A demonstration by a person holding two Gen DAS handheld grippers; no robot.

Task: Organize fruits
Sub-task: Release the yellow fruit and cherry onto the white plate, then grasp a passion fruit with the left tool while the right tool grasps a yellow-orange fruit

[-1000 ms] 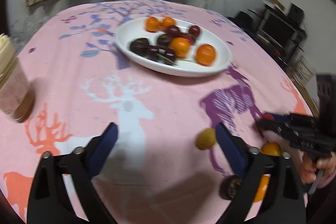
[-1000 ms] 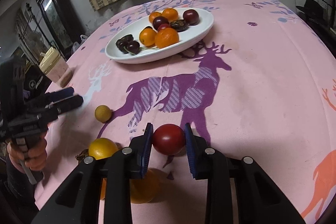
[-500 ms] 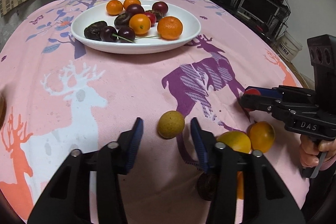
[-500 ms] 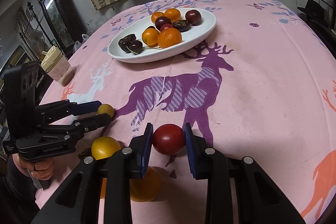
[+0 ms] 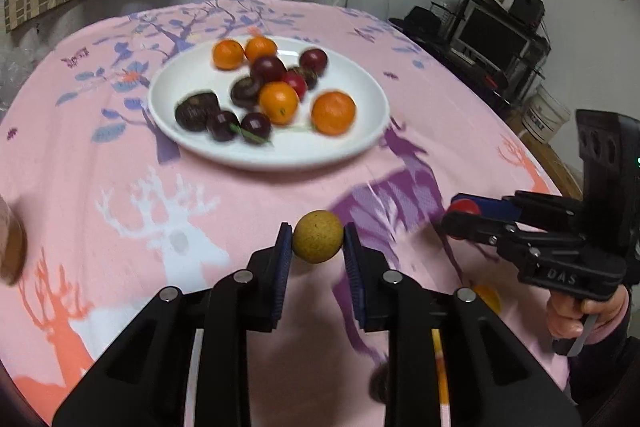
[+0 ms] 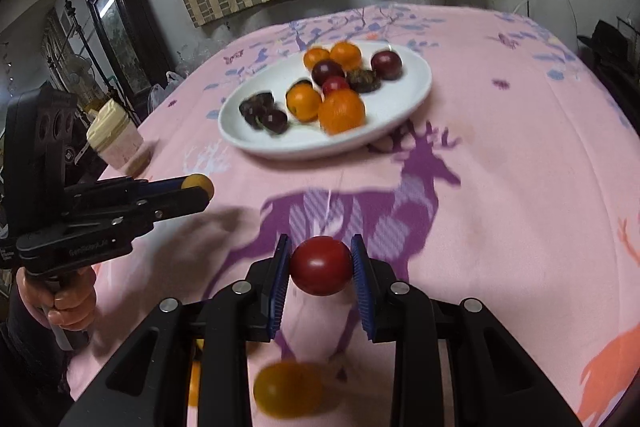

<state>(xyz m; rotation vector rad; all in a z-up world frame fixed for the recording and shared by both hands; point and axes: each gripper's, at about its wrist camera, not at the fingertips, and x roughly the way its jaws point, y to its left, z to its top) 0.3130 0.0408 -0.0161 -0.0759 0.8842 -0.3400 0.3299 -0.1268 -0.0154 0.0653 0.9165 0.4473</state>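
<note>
We read "DAS" moulded on the black body of the right claw as the left wrist view shows it; the other claw's lettering in the right wrist view is too blurred for us to make out

Our left claw has just been closing, and its ribbed blue pads now press both sides of a small, round, matt yellow-brown fruit with a speckled skin, held clear of the pink deer-print cloth on the tabletop. Our right claw is clamped on a glossy red plum, also between ribbed blue pads

Ahead of both claws, well apart, sits an oval white plate, smooth and glazed, holding orange mandarins, dark cherries and plums and wrinkled dark dates

Only the right wrist view shows the jar with a cream lid beyond the left claw, a dark cabinet further back, and a blurred yellow-orange fruit on the cloth beneath the right claw. Only the left wrist view shows a monitor on a black stand past the tabletop, to the right, and a white bucket. Each view catches the hand gripping the opposite claw's handle
</note>
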